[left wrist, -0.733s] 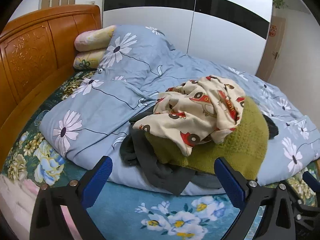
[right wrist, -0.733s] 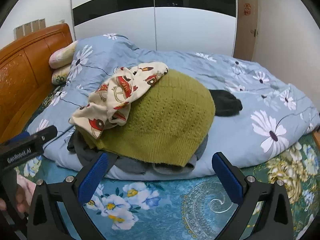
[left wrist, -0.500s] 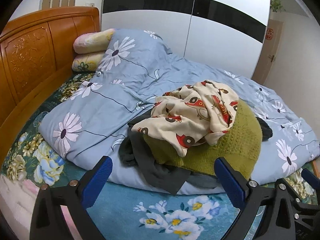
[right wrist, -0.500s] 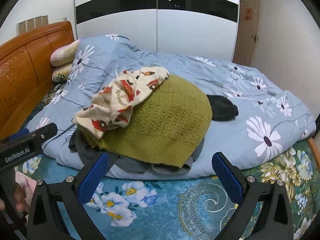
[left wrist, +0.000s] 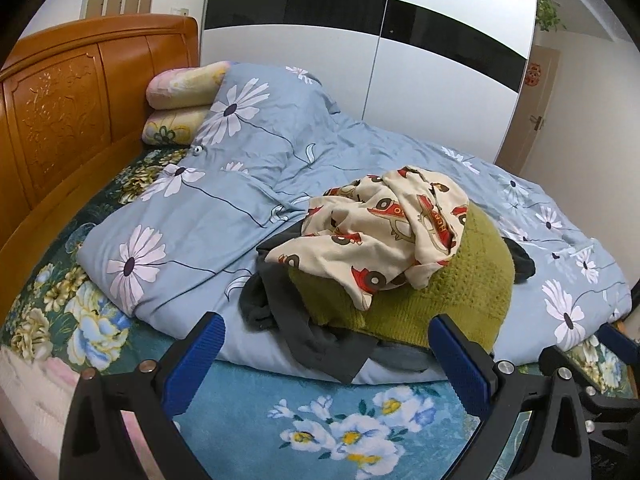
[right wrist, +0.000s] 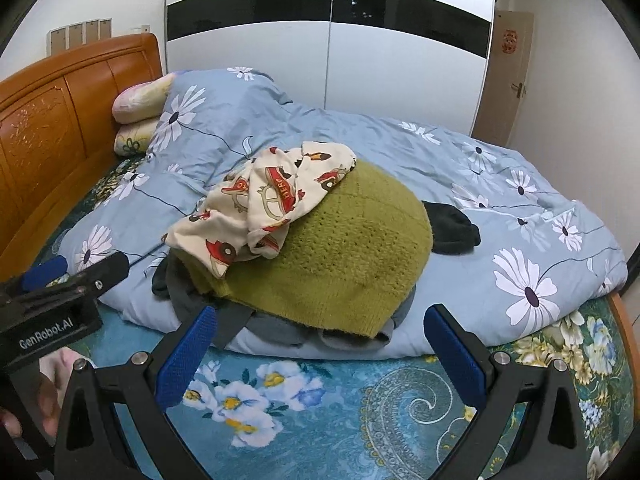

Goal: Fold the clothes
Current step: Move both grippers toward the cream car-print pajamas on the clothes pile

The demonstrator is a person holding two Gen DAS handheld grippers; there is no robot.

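A pile of clothes lies on the blue flowered duvet. On top is a cream garment with red cars, over a green knitted sweater and dark grey garments. The same pile shows in the right wrist view: cream garment, green sweater, a black item behind. My left gripper is open and empty, short of the pile's near edge. My right gripper is open and empty, just before the sweater's hem.
A wooden headboard with two pillows stands at the left. A white wardrobe is behind the bed, a door at the right. The teal flowered sheet lies under the grippers. The left gripper's body shows at the right view's left edge.
Both grippers have drawn back and risen a little; the pile looks smaller and farther. The clothes have not moved. Both grippers stay open.
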